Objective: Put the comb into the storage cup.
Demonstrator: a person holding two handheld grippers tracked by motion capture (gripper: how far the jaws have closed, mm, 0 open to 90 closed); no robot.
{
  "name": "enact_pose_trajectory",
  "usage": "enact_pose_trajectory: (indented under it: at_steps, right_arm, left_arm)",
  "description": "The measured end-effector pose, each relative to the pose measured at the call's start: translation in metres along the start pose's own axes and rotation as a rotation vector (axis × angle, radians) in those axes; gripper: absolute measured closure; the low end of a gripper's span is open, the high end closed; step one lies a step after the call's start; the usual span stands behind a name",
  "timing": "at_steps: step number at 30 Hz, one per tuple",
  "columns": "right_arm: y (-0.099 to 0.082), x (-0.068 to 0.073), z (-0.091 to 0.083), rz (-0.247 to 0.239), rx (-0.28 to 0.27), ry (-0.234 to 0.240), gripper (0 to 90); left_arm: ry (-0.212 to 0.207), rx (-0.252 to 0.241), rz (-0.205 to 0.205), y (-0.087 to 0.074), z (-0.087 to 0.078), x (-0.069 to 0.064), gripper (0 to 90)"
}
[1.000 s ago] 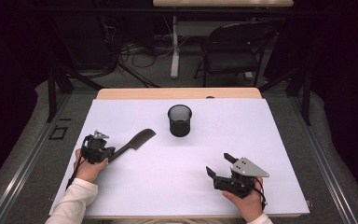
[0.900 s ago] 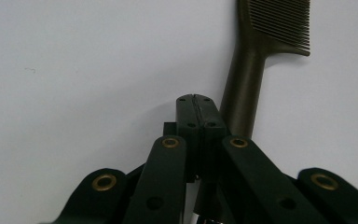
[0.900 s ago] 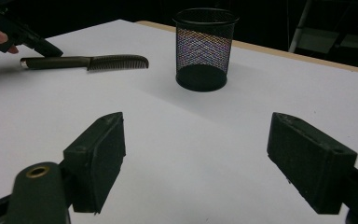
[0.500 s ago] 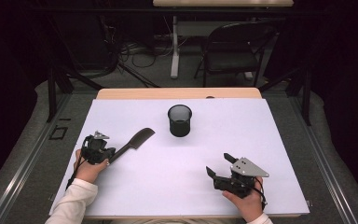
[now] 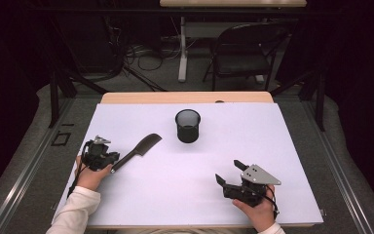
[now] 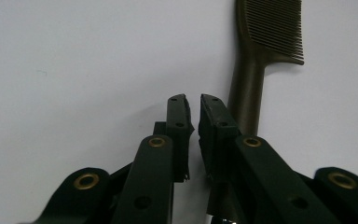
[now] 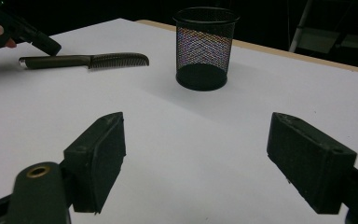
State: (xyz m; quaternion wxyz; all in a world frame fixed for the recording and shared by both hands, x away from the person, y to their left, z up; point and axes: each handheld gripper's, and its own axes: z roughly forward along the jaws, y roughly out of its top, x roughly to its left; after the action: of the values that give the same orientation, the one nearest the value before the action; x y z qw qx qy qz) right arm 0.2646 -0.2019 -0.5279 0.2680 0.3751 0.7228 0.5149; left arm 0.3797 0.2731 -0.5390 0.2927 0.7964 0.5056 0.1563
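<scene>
Comb [image 5: 137, 151] lies flat on the white bench [image 5: 282, 146], teeth end angled toward the black mesh cup [image 5: 187, 126] that stands upright near the middle, well apart from it. The work in hand looks like picking up that comb, probably to drop it in the cup, which would explain why the handle end points back at the person's left hand.

The left gripper [image 5: 108, 158] sits at the handle end. In the left gripper view its jaws are nearly closed with only a thin slit between them, and the handle [image 6: 245, 95] runs just beside the jaw on that view's right rather than between the two, so nothing is grasped; the jaws would need to widen and shift over first. The high view cannot settle this, since from above gripper and handle seem to merge.

The right gripper [image 5: 230, 172] rests low at the near right of the bench, jaws spread wide and empty, idle for now. Its own view adds a side-on look: comb [image 7: 86, 60] flat on the surface, cup [image 7: 205, 46] empty inside as far as the mesh lets one judge.
</scene>
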Motion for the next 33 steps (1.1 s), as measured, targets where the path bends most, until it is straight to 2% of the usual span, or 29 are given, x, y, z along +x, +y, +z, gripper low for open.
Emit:
enact_pose_trajectory:
  at_steps: [14,19,26,28,31,33]
  right_arm:
    - [0.0,0.0,0.0,-0.006,0.004,0.008,19.3]
    - [0.0,0.0,0.0,-0.008,0.005,0.009,19.3]
    - [0.0,-0.001,0.0,-0.008,0.006,0.008,19.3]
    - [0.0,-0.001,0.0,-0.008,0.007,0.008,19.4]
    - [0.0,-0.001,0.0,-0.007,0.007,0.007,19.3]
    - [-0.001,-0.001,0.0,-0.008,0.008,0.007,19.3]
  left_arm:
    - [-0.028,-0.064,-0.066,0.002,-0.008,0.007,59.8]
    - [-0.032,-0.077,-0.069,0.003,-0.009,0.007,53.2]
    - [-0.039,-0.083,-0.077,0.003,-0.01,0.008,48.8]
    - [-0.052,-0.087,-0.08,0.003,-0.01,0.009,48.4]
    - [-0.11,-0.111,-0.077,0.003,-0.01,0.01,47.7]
    - [-0.124,-0.12,-0.078,0.004,-0.01,0.011,45.8]
